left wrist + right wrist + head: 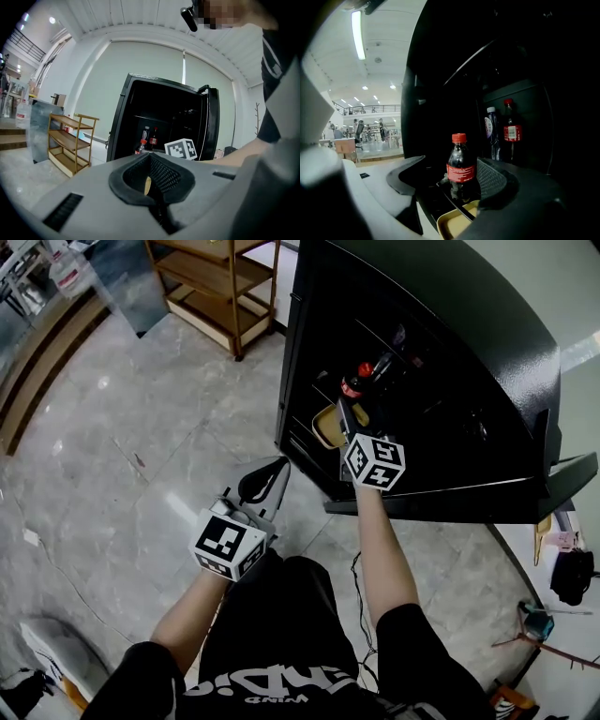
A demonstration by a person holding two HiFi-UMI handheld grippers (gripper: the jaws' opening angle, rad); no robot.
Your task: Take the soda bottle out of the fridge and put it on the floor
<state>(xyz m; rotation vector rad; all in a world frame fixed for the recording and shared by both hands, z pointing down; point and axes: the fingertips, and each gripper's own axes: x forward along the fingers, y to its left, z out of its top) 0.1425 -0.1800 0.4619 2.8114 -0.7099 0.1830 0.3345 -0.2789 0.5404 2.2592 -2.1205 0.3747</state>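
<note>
Right tool (449, 185): spread wide, gripping nothing; bottle (460, 168) stands between its pads, untouched.
Bottle: upright inside fridge (450, 352), tool's 12 o'clock.
Left tool (151, 180): closed, empty, fridge's 8 o'clock.

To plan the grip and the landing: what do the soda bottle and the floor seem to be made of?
Soda bottle: probably clear glossy plastic; dark drink shows through, red screw cap, red label.
Floor: looks like polished marble or marble-look tile; grey veins, joint lines, soft reflections.
</note>
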